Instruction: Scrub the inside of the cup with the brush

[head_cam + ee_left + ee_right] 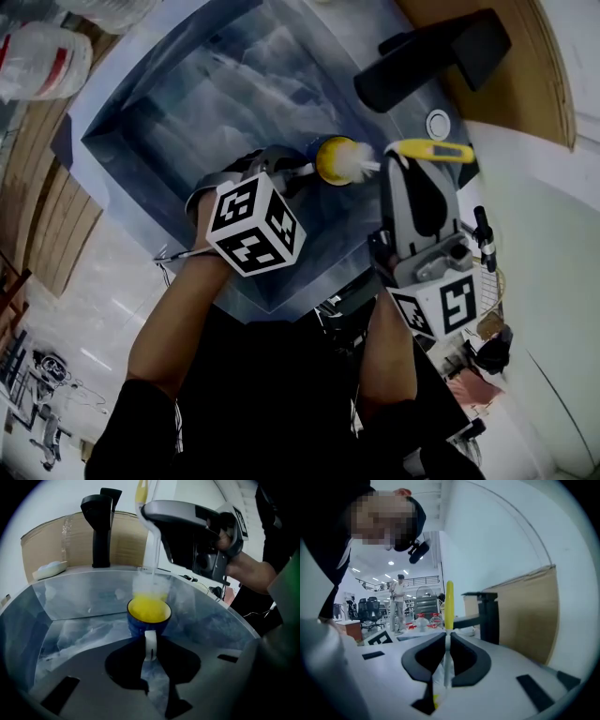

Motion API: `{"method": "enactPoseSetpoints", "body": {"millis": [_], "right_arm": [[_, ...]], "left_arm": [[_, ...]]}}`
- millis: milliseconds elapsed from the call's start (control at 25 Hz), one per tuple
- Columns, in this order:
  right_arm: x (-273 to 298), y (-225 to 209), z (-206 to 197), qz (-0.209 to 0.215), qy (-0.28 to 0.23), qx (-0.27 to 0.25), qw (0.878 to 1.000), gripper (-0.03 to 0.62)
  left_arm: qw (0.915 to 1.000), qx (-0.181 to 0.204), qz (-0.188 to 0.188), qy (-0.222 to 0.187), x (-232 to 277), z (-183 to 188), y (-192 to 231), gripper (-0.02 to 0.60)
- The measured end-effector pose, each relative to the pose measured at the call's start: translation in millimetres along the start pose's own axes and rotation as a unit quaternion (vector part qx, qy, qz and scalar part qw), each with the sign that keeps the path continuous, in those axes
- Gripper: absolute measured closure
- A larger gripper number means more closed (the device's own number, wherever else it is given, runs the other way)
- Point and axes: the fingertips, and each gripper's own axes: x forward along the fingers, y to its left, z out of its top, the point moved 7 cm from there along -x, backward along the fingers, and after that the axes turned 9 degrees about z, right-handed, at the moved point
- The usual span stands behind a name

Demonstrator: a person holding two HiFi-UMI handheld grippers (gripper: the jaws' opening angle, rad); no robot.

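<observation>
**Head view showed cup and brush meeting over the sink**

The cup (333,159) was a small round mug, glossy dark blue outside and bright yellow inside, with a white loop handle (150,645). The left gripper (150,648) had its two grey fingers closed narrowly on that loop, so the cup hung in front of it above the basin with its mouth turned up and away.

The brush (359,161) had a soft, fuzzy white head on a thin, clear stem that ran into a flat yellow plastic grip. The right gripper (446,637) pinched the stem tightly, with the dark curved pads meeting on it. In the left gripper view the bristles were a pale blur right at the cup's rim, over the yellow lining. How deep they reached could not be told.

The sink (141,122) was a deep, square-cornered basin with smooth, cloudy blue-grey marbled walls sloping down to a flat floor. Below and around the cup it stood open, and its near and left walls were well apart from the cup.

A matt black, angular tap (431,56) rose from the far rim, beyond the brush's grip. Behind it leaned a brown cardboard sheet (534,56) with a curved edge, against a plain white wall. The right gripper's bulky grey body crowded the sink's right rim.
</observation>
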Motion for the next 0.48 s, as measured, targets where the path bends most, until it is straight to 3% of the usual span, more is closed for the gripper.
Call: {"method": "enactPoseSetpoints", "body": {"millis": [200, 480], "right_arm": [[-22.6, -8.1, 37.3, -0.016, -0.031, -0.044, 0.998, 0.551], [4.0, -1.0, -22.9, -0.004, 0.026, -0.023, 0.999, 0.551]], "left_arm": [[1.0000, -0.002, 0.000, 0.000, 0.3, 0.3, 0.1, 0.500], [1.0000, -0.003, 0.002, -0.001, 0.5, 0.9, -0.4, 0.500]]}}
